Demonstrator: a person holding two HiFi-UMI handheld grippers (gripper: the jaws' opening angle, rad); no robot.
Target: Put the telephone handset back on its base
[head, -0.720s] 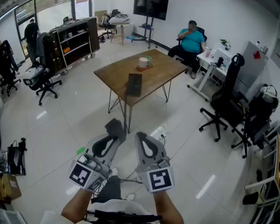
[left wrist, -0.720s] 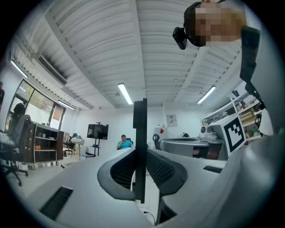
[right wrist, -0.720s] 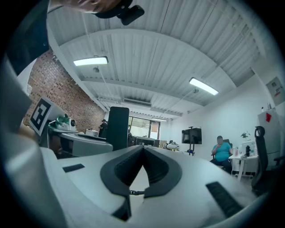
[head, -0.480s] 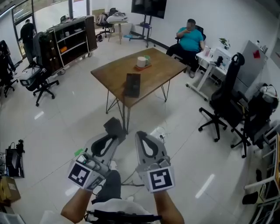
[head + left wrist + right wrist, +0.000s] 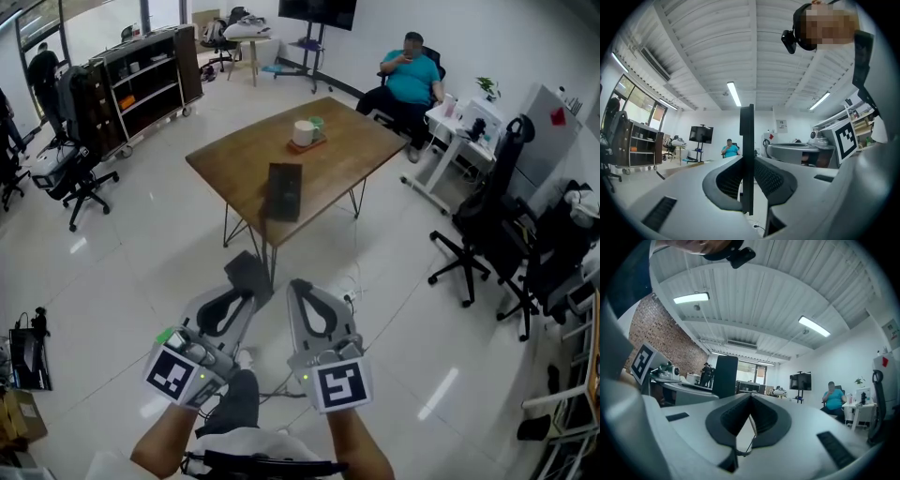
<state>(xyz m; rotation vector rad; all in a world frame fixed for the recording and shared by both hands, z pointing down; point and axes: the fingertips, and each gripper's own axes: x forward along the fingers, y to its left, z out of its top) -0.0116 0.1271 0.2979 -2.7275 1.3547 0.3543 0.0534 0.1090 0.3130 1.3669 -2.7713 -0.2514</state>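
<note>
Plainly the carry is the step in hand. The left gripper [image 5: 241, 296] is clenched on the dark, flat telephone handset [image 5: 248, 272], which stands edge-up between its pads. The right gripper [image 5: 302, 287] beside it is closed on nothing. Both are held low over the floor, well apart from the wooden table [image 5: 349, 150] at twelve o'clock, where a dark block I take for the base [image 5: 283, 190] lies near the closest edge. The next move, I'd judge, calls for reaching the table, then laying the handset flat and lined up over the base before letting go.
</note>
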